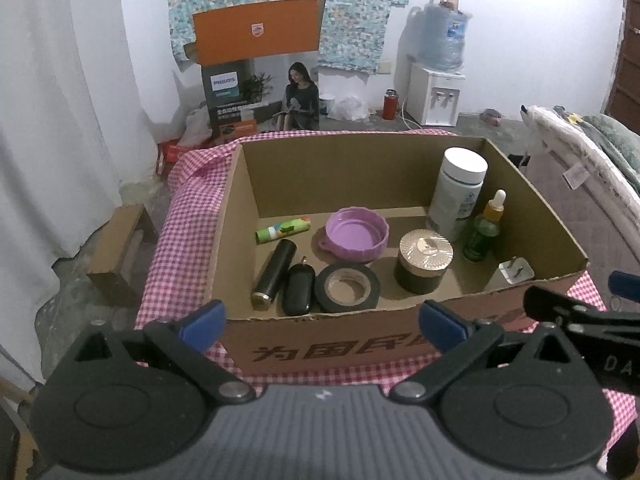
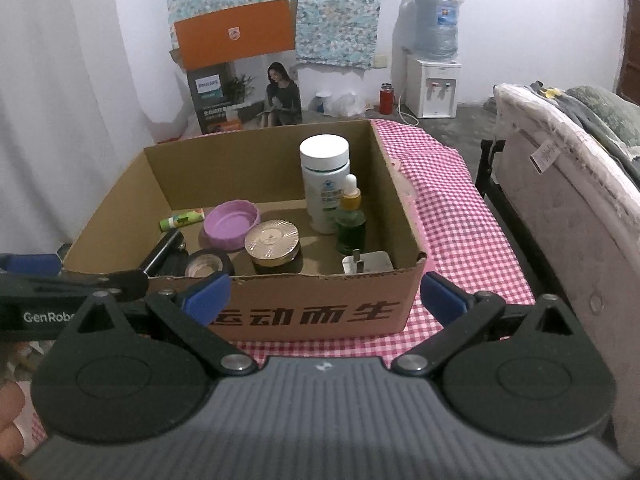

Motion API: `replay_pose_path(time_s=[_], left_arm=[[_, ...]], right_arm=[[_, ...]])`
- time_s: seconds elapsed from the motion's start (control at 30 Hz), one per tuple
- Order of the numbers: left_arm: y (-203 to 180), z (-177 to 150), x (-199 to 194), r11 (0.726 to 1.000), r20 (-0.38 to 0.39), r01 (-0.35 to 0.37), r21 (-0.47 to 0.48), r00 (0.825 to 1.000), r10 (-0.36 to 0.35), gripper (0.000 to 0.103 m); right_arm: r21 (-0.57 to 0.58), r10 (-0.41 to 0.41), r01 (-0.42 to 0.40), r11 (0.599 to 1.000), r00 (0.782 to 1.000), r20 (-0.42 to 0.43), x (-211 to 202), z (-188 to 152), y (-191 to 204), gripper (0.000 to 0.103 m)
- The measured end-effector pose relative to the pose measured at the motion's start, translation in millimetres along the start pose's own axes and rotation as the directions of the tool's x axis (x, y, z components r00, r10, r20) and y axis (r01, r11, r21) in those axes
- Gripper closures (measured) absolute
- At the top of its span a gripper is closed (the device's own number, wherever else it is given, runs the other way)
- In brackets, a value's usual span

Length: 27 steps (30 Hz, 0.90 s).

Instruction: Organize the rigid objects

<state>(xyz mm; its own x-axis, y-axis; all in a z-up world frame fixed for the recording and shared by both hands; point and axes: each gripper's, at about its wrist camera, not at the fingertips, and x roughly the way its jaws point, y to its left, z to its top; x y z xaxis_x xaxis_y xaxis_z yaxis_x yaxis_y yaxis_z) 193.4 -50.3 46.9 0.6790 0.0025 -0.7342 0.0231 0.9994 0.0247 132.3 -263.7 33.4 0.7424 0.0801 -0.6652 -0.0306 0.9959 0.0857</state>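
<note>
Left wrist view: the left gripper (image 1: 320, 322) is spread wide with nothing between its 2 blue-tipped fingers (image 1: 202, 320), held in front of the near wall of an open cardboard box (image 1: 344, 350) that sits on a pink checked cloth (image 1: 176, 248). Inside the box, a green tube (image 1: 283, 230) lies at the back left, with a black cylinder (image 1: 274, 274) and a black oval case (image 1: 298, 289) nearer. A roll of black tape (image 1: 347, 287) lies flat beside the case, and a purple lid (image 1: 357, 239) rests open side up behind it. A dark jar with a gold top (image 1: 425, 266) stands to the right, then a white bottle (image 1: 458, 192), a green dropper bottle (image 1: 485, 228) and a white plug (image 1: 516, 271) in the near right corner. In the right wrist view, the right gripper (image 2: 325, 291) is likewise released and empty, at the box's near right corner.
</note>
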Motion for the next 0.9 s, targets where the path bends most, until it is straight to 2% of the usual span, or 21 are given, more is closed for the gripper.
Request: replay_pose_path(time_s=[0.9], left_arm=[[6.4,2.6,2.9,1.000,-0.009,0.022,-0.015,1.000,-0.022,0.001]], right_arm=[[-0.063,-0.008,0.009,0.998,1.000,0.011,-0.3,5.4,2.3,0.001]])
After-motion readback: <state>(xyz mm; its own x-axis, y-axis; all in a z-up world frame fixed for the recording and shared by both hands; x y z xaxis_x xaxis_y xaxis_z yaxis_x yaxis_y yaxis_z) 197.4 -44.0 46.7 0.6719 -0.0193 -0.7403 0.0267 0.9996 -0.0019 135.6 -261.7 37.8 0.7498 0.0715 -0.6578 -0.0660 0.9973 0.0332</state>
